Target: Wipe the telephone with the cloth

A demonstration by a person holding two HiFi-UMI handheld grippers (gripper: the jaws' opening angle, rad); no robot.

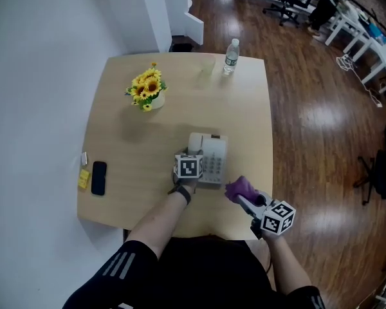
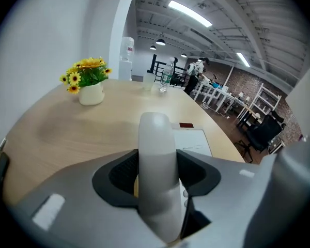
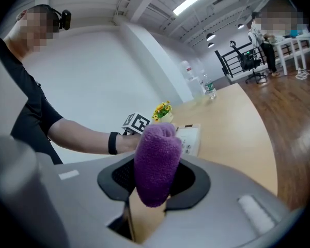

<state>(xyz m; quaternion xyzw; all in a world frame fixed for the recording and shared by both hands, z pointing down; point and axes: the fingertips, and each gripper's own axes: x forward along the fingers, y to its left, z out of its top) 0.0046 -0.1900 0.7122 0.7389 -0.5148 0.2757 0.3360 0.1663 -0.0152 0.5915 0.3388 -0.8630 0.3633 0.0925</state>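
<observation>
A rounded wooden table [image 1: 116, 121] stands on dark wood flooring in an office. Nearest, a purple cloth [image 3: 156, 161] is clamped in the right gripper [image 3: 155, 179], held just right of the telephone [image 1: 213, 163]. The handset [image 2: 156, 154], at the telephone's left side, is clasped by the left gripper [image 2: 157, 177]. Beyond, a sunflower pot [image 1: 148, 92] and a water bottle [image 1: 230, 55] are seen.
</observation>
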